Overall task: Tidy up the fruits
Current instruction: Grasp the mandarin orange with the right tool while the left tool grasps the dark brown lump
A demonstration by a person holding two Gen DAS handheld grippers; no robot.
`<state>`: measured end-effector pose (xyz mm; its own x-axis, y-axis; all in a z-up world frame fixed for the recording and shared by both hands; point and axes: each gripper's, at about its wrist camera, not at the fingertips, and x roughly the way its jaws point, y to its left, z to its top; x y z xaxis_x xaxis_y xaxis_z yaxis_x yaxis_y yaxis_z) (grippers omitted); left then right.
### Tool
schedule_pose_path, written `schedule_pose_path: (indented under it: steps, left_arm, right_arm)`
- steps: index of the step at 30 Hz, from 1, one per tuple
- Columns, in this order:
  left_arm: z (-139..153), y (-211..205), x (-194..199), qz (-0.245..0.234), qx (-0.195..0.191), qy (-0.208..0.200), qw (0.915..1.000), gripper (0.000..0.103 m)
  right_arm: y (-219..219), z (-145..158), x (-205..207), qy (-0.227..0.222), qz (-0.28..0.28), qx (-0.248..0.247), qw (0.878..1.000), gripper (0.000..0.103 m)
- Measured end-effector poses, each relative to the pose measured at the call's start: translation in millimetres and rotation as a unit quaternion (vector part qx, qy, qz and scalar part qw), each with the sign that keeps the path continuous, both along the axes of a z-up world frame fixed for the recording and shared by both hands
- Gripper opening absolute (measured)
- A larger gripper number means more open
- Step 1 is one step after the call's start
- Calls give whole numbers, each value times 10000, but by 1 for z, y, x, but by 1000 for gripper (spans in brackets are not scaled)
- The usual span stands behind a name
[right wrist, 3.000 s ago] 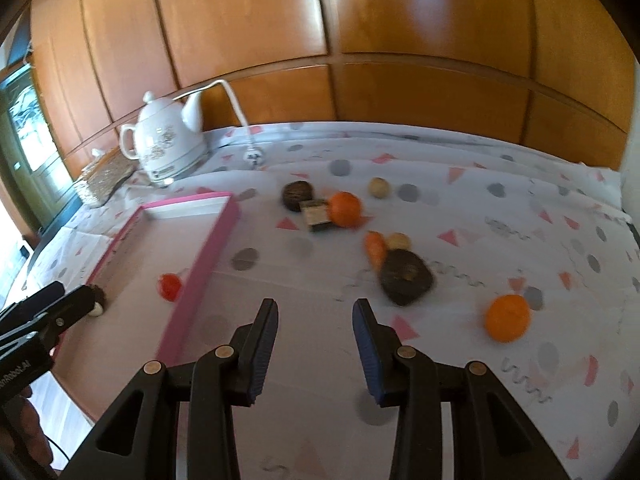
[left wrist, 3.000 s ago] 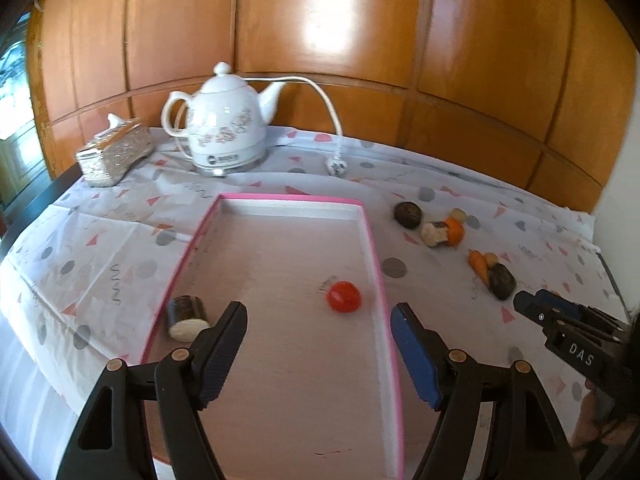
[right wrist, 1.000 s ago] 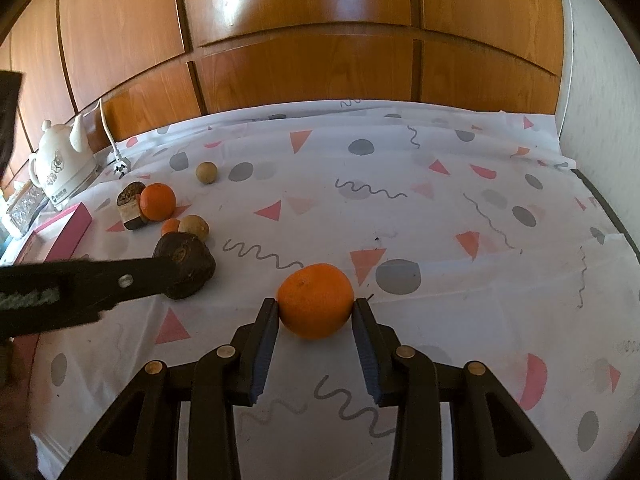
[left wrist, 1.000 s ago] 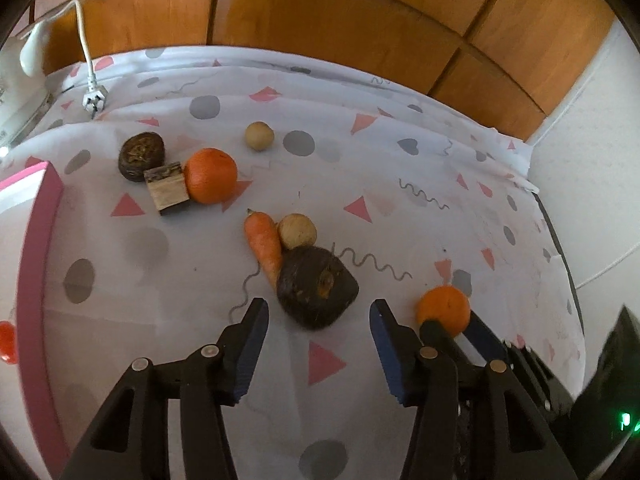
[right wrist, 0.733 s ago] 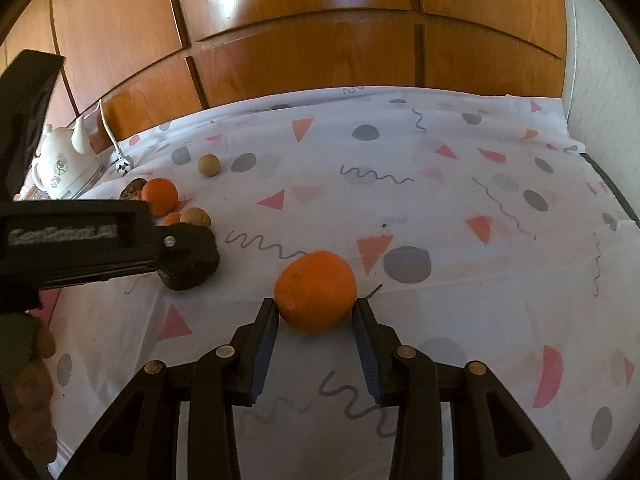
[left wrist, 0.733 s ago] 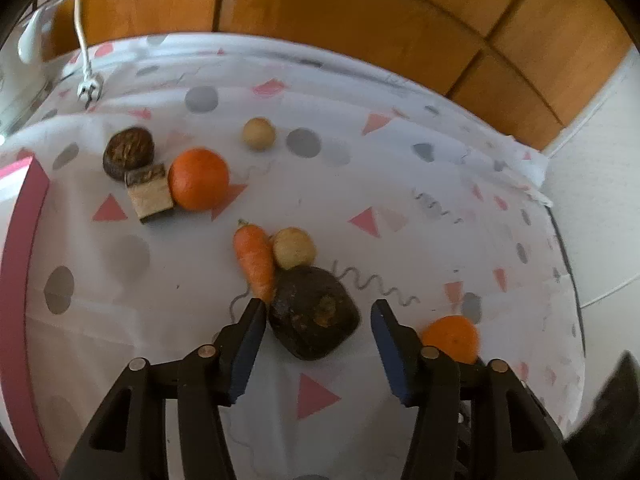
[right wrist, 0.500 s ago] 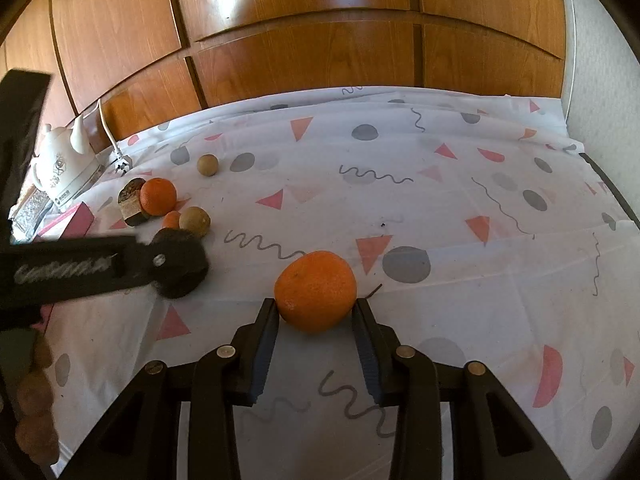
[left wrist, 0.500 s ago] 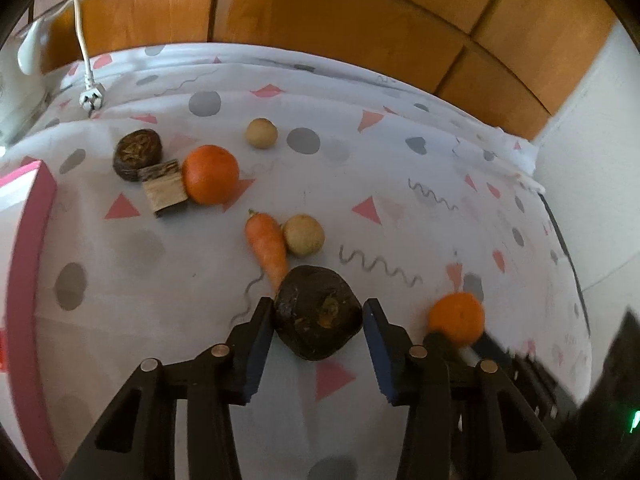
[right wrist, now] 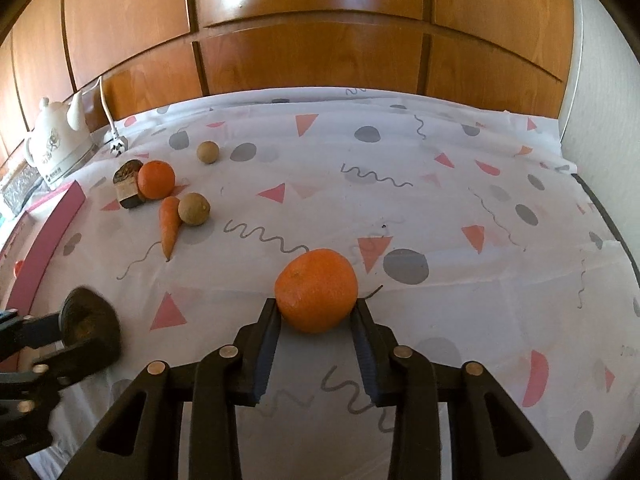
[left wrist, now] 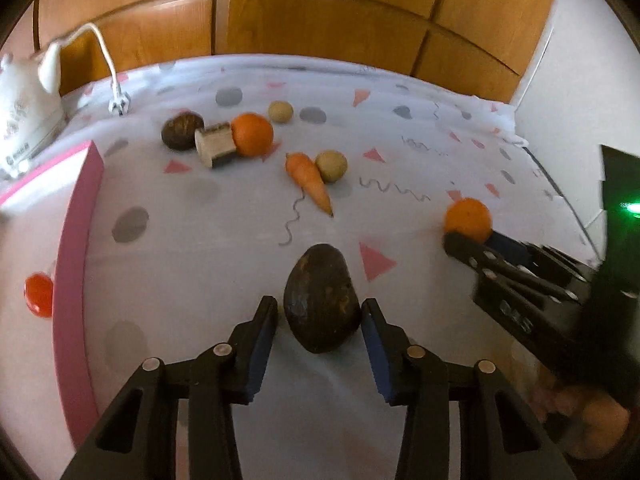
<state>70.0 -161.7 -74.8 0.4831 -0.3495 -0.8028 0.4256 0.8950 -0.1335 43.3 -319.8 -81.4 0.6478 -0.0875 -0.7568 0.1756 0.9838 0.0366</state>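
1. the left gripper (left wrist: 319, 318) has the dark avocado (left wrist: 321, 298) between its jaws, which are closing; the pads sit at its sides, the left one with a thin gap.
2. the right gripper (right wrist: 316, 320) is clamped on an orange (right wrist: 316, 290), jaws closing, near the tabletop's (right wrist: 440, 208) right edge.
3. a carrot (left wrist: 309, 182), a second orange (left wrist: 252, 135) and a pink tray (left wrist: 76, 264) lie farther left.
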Motion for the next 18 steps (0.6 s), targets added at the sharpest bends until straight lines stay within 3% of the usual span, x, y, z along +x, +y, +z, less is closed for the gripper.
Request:
schedule_pose_path:
  steps: [2,18]
  left_arm:
    - [-1,-6,0,29,152,-127,9998,38]
    - [7,24,-14,194,31,-18,9998,37]
  right_arm:
    - [2,0,-3,14,-8,-22,10000,36]
    - [35,2,-22,78,374,-251,9990,35]
